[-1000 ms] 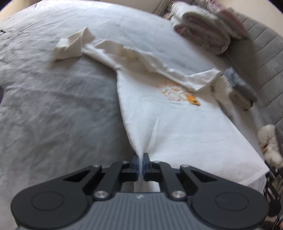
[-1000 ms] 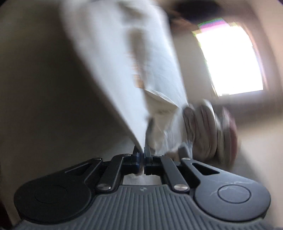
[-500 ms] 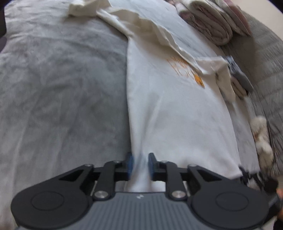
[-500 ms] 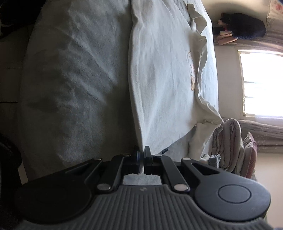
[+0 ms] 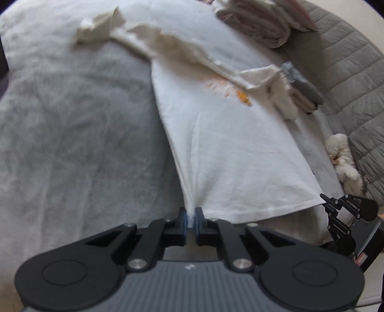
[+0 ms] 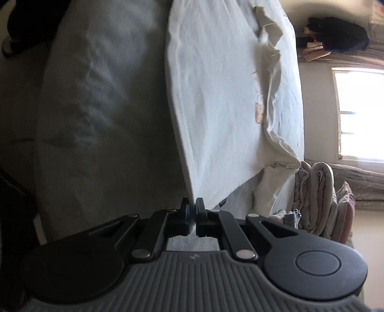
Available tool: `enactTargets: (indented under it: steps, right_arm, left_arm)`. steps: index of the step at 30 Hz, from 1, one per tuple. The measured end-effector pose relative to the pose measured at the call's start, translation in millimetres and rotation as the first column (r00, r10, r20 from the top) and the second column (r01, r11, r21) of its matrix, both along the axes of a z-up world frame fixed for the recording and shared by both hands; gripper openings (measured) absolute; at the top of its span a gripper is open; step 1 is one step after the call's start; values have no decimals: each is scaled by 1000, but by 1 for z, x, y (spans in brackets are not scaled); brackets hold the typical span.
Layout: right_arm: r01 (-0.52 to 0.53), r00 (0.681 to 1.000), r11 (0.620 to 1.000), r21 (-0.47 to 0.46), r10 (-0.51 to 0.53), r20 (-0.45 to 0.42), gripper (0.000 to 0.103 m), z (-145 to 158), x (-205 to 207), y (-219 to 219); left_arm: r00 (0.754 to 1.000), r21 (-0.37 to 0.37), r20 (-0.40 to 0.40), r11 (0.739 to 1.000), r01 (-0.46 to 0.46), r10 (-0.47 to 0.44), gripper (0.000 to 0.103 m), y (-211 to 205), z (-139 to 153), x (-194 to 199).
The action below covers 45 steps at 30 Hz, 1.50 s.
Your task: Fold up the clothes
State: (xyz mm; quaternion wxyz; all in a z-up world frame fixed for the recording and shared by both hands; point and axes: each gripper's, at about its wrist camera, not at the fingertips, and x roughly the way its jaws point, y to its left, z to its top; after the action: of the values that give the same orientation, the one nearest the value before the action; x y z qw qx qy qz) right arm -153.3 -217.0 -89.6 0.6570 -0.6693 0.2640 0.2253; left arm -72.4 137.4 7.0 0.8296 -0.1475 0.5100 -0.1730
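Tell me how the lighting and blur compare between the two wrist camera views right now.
Left wrist view: even, soft daylight, the white T-shirt slightly motion-blurred, edges bowed by the fisheye. Right wrist view: the window is blown out, the grey bedcover falls into deep shadow, and the picture is rolled sideways.

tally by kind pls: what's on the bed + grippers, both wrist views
White T-shirt with orange print, spread flat: 1
Folded bedding stack: 1
Small folded clothes pile: 1
Fluffy plush toy: 1
Grippers pinching the shirt hem, left gripper and right gripper: 2
Total: 6
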Motion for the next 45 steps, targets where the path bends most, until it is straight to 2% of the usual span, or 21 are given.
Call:
enactTargets:
  steps: [4, 7, 10, 14, 18, 19, 21, 22, 23, 26, 32, 34, 36, 39, 42, 45]
  right_arm:
    - [-11, 998, 1000, 15, 12, -59, 4, 19, -14, -1]
    - [-20, 994, 1000, 13, 21, -107, 4, 13, -25, 0]
    - [-13, 989, 1000, 23, 17, -145, 4, -1, -25, 2]
    - [4, 985, 999, 42, 3, -175, 8, -19, -13, 1]
    - [60, 980, 992, 112, -37, -194, 9, -14, -4, -1]
    - [77, 978, 988, 134, -49, -201, 14, -9, -3, -4]
    - [112, 974, 978, 177, -73, -216, 30, 1, 1, -8]
    - [130, 971, 971, 199, -84, -224, 44, 6, 2, -11]
    - [154, 965, 961, 229, -97, -242, 48, 14, 6, -14]
    - [236, 942, 919, 316, -136, -308, 49, 35, 17, -26]
    - [330, 917, 828, 454, -166, -364, 49, 61, 37, -36]
    - [360, 911, 781, 511, -176, -372, 49, 67, 51, -39]
    - [386, 908, 716, 582, -186, -375, 49, 72, 63, -38]
    - [402, 909, 639, 657, -189, -372, 49, 71, 87, -34]
    - [388, 920, 596, 703, -198, -339, 49, 65, 106, -24]
    - [399, 917, 555, 730, -232, -324, 49, 59, 126, -17]
  left_arm:
    - [996, 55, 17, 994, 92, -93, 5, -4, 13, -11]
    - [989, 102, -9, 984, 145, -145, 5, -11, 4, -17]
    - [987, 154, -39, 975, 162, -158, 5, -17, -19, -17]
    - [986, 161, -68, 974, 159, -150, 6, -20, -46, -9]
    - [984, 153, -41, 972, 178, -173, 8, -16, -44, -11]
    - [981, 160, -31, 968, 192, -189, 8, -16, -42, -12]
    - [979, 159, -33, 966, 206, -203, 15, -13, -37, -11]
    - [977, 158, -34, 964, 213, -210, 21, -12, -34, -10]
    - [978, 156, -24, 966, 208, -207, 29, -11, -30, -8]
    - [978, 154, 18, 967, 201, -206, 37, -8, -15, -1]
    - [962, 159, 138, 964, 215, -237, 53, -16, 17, 21]
    - [952, 168, 183, 962, 216, -245, 53, -23, 21, 30]
    - [941, 177, 238, 963, 203, -242, 53, -31, 19, 40]
    - [928, 168, 312, 973, 156, -202, 53, -40, 13, 58]
    - [917, 182, 362, 978, 106, -167, 53, -50, 4, 79]
    - [901, 229, 403, 971, 70, -160, 53, -63, -7, 100]
